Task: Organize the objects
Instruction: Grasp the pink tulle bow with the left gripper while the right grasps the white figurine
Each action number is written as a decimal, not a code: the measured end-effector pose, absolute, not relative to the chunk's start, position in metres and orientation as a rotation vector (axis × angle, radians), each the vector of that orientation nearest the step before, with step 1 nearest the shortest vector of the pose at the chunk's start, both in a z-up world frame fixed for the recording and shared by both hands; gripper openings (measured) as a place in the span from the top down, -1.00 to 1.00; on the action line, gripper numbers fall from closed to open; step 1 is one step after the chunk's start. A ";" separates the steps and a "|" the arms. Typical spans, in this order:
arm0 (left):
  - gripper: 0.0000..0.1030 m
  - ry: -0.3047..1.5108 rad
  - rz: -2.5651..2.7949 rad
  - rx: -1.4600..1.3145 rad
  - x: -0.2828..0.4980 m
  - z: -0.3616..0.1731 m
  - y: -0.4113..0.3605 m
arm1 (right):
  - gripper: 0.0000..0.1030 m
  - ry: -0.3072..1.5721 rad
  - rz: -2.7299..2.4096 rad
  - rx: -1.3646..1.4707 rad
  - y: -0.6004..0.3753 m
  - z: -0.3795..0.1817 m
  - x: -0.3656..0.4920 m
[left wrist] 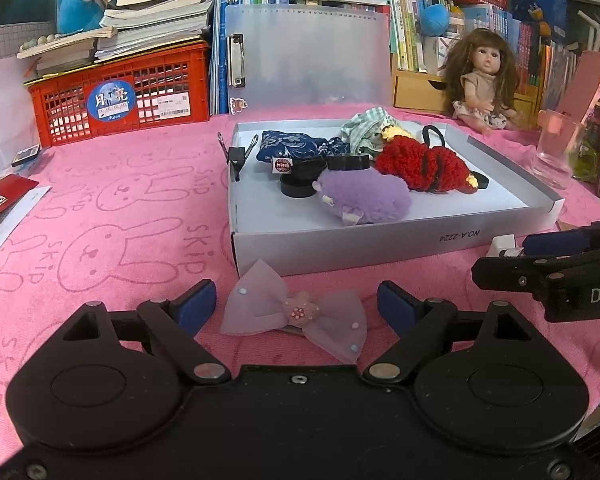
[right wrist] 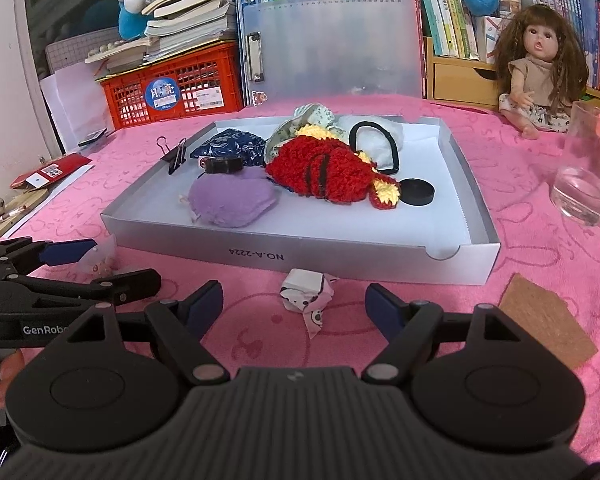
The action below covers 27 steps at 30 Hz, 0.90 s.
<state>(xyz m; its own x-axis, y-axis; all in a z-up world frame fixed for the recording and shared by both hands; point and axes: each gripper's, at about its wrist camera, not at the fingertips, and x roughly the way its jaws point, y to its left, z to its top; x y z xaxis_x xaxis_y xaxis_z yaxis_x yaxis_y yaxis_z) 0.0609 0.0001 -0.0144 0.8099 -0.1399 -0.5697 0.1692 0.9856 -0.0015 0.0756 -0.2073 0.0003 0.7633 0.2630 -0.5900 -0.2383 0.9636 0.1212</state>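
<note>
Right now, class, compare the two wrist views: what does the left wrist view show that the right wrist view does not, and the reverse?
Only the left wrist view shows the whole pale lilac gauze hair bow, lying between the left gripper and its open fingers.

Only the right wrist view shows the brown cork mat and the whole crumpled white patterned paper wrapper before the open right gripper.

Both show the shallow grey cardboard box holding the purple fluffy pouch and red crocheted piece.
</note>
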 end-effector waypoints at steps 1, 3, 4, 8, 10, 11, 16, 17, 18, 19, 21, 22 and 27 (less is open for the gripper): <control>-0.66 0.603 -0.165 0.050 0.061 -0.015 0.000 | -0.64 0.646 0.272 0.038 -0.207 0.000 0.075; -0.61 0.599 -0.163 0.052 0.060 -0.015 0.000 | -0.57 0.643 0.273 0.038 -0.207 0.000 0.074; -0.60 0.597 -0.162 0.055 0.059 -0.015 0.000 | -0.55 0.642 0.273 0.037 -0.207 0.000 0.074; -0.26 0.585 -0.167 0.066 0.056 -0.014 -0.002 | -0.37 0.636 0.266 0.029 -0.207 0.000 0.072; -0.16 0.584 -0.166 0.070 0.055 -0.013 -0.002 | -0.26 0.634 0.262 0.030 -0.207 0.001 0.072; -0.03 0.584 -0.170 0.067 0.055 -0.012 -0.002 | -0.11 0.634 0.261 0.032 -0.208 0.001 0.072; 0.27 0.570 -0.157 0.061 0.051 -0.007 0.000 | 0.39 0.627 0.250 0.036 -0.211 0.002 0.069; 0.29 0.566 -0.157 0.058 0.050 -0.005 0.001 | 0.39 0.624 0.250 0.034 -0.211 0.003 0.069; 0.29 0.566 -0.159 0.053 0.050 -0.004 0.002 | 0.40 0.620 0.252 0.031 -0.212 0.003 0.068; 0.29 0.568 -0.161 0.049 0.049 -0.004 0.002 | 0.40 0.616 0.252 0.029 -0.212 0.004 0.067; 0.29 0.565 -0.162 0.049 0.047 -0.003 0.003 | 0.40 0.610 0.253 0.025 -0.212 0.005 0.065; 0.29 0.562 -0.162 0.052 0.046 -0.003 0.003 | 0.40 0.607 0.253 0.025 -0.213 0.006 0.064; 0.29 0.549 -0.175 0.058 0.039 0.001 0.000 | 0.41 0.596 0.257 0.026 -0.215 0.010 0.060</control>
<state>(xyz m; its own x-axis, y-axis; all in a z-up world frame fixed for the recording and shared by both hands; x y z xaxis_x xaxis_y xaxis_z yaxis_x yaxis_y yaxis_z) 0.0388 0.0000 0.0008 0.8388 -0.1496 -0.5236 0.1804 0.9836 0.0080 0.0604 -0.2146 0.0099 0.7964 0.2471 -0.5520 -0.2322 0.9677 0.0982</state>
